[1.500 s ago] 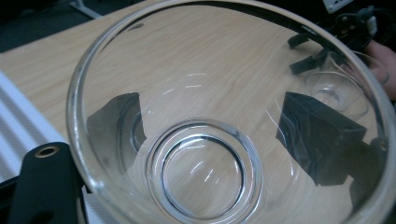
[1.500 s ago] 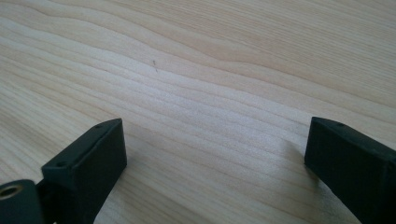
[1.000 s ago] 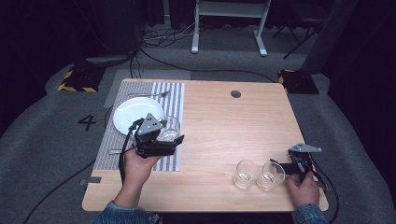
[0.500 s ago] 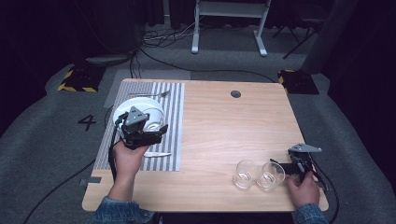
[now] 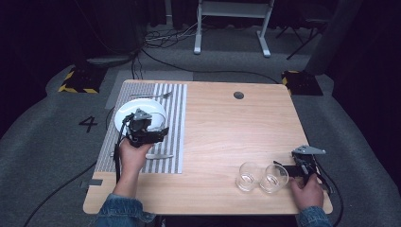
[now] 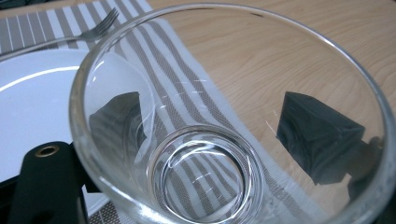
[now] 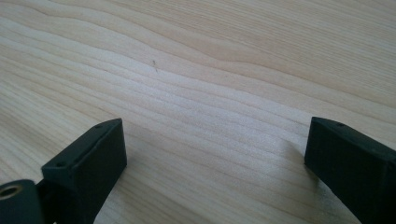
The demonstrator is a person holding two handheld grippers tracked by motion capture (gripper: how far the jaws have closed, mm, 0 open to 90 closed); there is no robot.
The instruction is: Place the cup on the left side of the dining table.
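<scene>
Over the striped mat (image 5: 170, 124), one glass (image 6: 233, 140) was held in the L gripper (image 5: 150, 135) beside the plate (image 5: 126, 112); two glasses (image 5: 262, 177) remained unplaced near the R gripper (image 7: 215, 163), jaws wide, nothing held.

A plate (image 5: 127, 111) lies on a mat (image 5: 175, 123) at the table's (image 5: 227, 132) left, two glasses (image 5: 248, 176) near right.

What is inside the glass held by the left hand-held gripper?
The glass looks empty: through its clear base and wall show the striped mat, the plate and the table. Its lower rim is cut off from view.
</scene>
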